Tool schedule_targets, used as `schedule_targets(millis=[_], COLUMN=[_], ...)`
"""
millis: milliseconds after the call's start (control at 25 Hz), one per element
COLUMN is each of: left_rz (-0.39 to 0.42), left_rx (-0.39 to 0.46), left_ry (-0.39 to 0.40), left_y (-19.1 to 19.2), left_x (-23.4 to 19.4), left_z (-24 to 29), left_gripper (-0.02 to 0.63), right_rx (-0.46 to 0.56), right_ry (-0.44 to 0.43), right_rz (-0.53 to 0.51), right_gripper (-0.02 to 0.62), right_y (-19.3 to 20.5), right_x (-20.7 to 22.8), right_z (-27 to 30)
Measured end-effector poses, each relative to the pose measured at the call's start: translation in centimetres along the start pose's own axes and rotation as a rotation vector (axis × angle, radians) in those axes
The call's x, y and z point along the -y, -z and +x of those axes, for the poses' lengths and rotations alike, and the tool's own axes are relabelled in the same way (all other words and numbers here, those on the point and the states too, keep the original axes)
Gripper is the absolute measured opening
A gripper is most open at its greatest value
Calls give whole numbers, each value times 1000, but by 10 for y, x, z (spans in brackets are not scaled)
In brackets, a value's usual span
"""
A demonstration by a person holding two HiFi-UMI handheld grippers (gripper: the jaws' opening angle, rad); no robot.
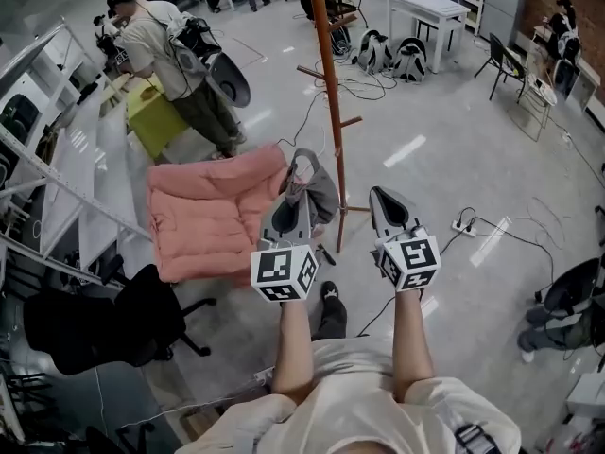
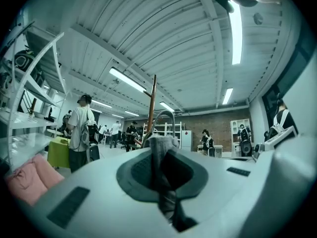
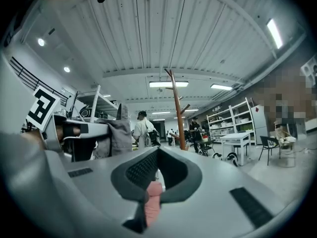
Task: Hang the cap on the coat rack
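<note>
The grey cap point(image 1: 317, 192) hangs from my left gripper point(image 1: 289, 201), which is shut on its fabric; the cloth point(image 2: 161, 152) fills the slot between the jaws. The brown wooden coat rack point(image 1: 331, 93) stands just beyond and slightly right of the cap, its pole point(image 2: 151, 108) rising behind the fabric. My right gripper point(image 1: 384, 197) is level beside the left one, right of the rack's base. Its jaws are shut with nothing held point(image 3: 156, 170). From it I see the rack point(image 3: 176, 108) ahead and the cap point(image 3: 113, 135) at the left.
A pink quilted jacket point(image 1: 213, 216) lies on a surface left of the grippers. A person with a backpack point(image 1: 165, 45) stands by a yellow-green box point(image 1: 151, 112). A black office chair point(image 1: 104, 324) is at lower left, a white table point(image 1: 425, 8) is at the back, and cables point(image 1: 473, 225) run across the floor.
</note>
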State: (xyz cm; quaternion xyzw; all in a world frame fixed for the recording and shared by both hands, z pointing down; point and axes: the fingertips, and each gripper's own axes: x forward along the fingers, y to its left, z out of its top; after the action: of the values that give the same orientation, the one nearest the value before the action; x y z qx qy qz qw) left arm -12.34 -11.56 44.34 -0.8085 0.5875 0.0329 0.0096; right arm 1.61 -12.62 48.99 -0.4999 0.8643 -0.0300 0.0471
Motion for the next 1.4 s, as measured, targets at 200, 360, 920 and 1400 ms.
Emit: schedule_targets(millis=[200,360,920,1400], left_rz=[2,-5,60,134], left_rx=[-30,-20,-53,-61], left_ry=[4,3,72,189], left_y=[0,-7,-16,-37], left_x=[-14,-28,-57,-60], left_z=[37,60,152,215], left_gripper=[15,15,15,15], right_rx=[-42,-50,65,143], right_ry=[-33,-51,-140,-233], right_rz=[-18,-48,16,-64], right_gripper=[5,5,6,115], right_y=[3,1,-49,-127], right_x=[10,15,26,27], right_z=[34,60,155,212])
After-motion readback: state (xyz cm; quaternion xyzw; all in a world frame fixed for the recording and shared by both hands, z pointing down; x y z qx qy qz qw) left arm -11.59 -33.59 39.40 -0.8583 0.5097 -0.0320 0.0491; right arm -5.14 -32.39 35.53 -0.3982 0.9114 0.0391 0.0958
